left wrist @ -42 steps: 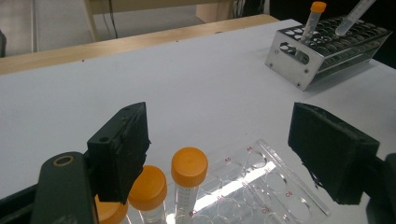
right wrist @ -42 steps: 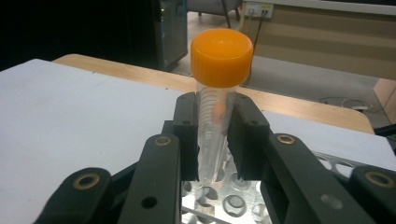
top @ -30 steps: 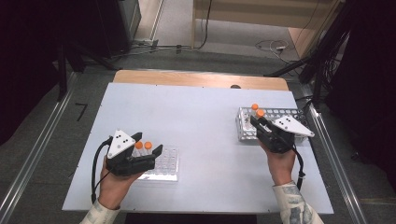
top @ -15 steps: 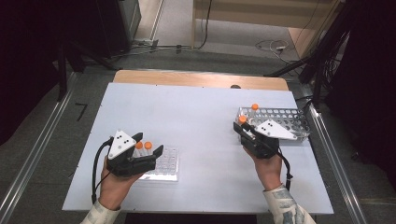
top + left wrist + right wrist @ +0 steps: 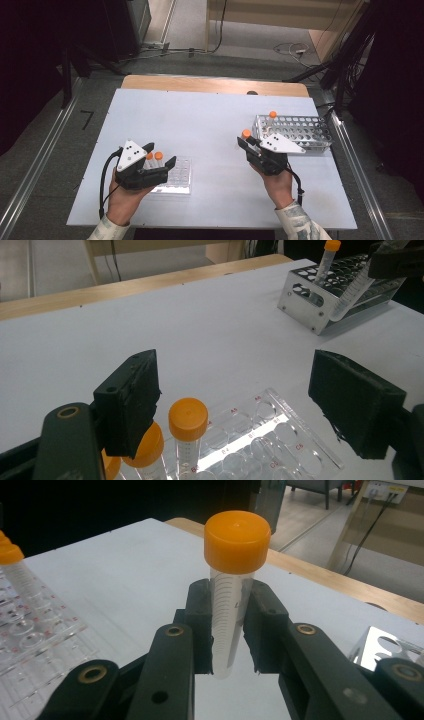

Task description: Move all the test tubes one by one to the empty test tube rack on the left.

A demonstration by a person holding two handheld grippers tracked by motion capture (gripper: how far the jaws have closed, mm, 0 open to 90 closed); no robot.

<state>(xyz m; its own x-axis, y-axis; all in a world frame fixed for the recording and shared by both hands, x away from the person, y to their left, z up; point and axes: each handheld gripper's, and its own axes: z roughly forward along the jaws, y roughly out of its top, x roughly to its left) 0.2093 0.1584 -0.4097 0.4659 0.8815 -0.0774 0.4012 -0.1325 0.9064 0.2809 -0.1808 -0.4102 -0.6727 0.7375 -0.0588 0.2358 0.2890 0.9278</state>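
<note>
Between the right tool (image 5: 231, 630) jaws, a clear tube (image 5: 231, 615) (orange-capped, graduated).

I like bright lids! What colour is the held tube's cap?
Orange cap, best in the right gripper view.

We see the white counter (image 5: 200, 125) evenly lit from overhead — its surroundings fall into deep shadow, glare streaks the clear well plate (image 5: 260, 435), and nearby black jaws blur softly.

Left tool (image 5: 159, 162) jaws spread wide; right tool (image 5: 246, 141) jaws clamped, upright.
</note>
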